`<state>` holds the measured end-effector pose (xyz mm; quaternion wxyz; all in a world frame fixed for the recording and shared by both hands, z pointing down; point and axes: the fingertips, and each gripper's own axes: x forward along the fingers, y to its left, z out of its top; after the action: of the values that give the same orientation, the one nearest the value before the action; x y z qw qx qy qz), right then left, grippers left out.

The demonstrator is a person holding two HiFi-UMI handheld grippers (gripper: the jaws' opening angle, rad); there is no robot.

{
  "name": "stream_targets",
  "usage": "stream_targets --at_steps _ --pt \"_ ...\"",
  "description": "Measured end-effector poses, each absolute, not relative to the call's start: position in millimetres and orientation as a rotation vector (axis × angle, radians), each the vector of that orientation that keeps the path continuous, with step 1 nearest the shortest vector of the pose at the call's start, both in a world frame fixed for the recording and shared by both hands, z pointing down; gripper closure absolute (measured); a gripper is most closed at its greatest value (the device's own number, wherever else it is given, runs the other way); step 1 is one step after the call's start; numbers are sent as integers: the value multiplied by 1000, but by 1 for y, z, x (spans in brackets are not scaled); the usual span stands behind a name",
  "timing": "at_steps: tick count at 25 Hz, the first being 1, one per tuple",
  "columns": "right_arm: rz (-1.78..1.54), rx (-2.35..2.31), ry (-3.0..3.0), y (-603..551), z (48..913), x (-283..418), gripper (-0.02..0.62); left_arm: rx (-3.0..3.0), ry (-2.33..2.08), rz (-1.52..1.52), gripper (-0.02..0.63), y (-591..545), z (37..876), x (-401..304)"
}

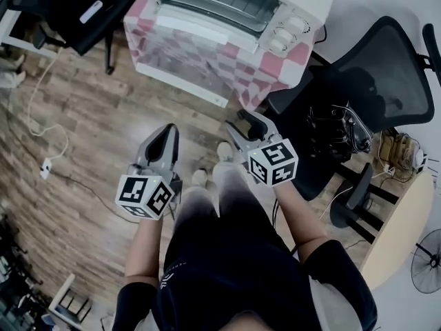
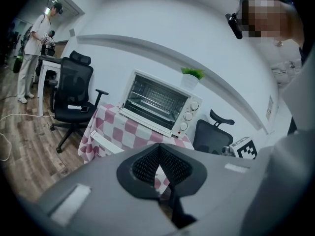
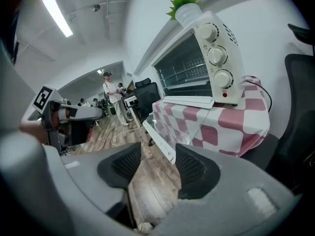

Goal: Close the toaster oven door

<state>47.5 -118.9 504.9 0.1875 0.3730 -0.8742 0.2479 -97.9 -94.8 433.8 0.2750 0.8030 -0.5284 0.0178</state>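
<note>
The left gripper [image 1: 165, 131] and right gripper [image 1: 242, 119] are pointing slightly down, well apart from the open toaster oven door [image 1: 186, 57]. The left is pressing together, empty; the right is standing spread, empty.

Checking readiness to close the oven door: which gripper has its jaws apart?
The right gripper: its pads stand apart, with only floor showing between them. The left gripper's pads meet at the tips.

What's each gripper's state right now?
Left gripper: closed, nothing held.
Right gripper: open, nothing between its jaws.
</note>
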Motion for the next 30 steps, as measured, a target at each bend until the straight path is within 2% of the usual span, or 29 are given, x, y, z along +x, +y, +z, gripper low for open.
stream_targets --at_steps 9,30 --pt "755 926 -2429 -140 559 38 365 2047 -1456 91 589 -112 478 -95" --pt "537 864 -2472 -186 630 3 331 1882 -1542 101 589 -129 537 -117"
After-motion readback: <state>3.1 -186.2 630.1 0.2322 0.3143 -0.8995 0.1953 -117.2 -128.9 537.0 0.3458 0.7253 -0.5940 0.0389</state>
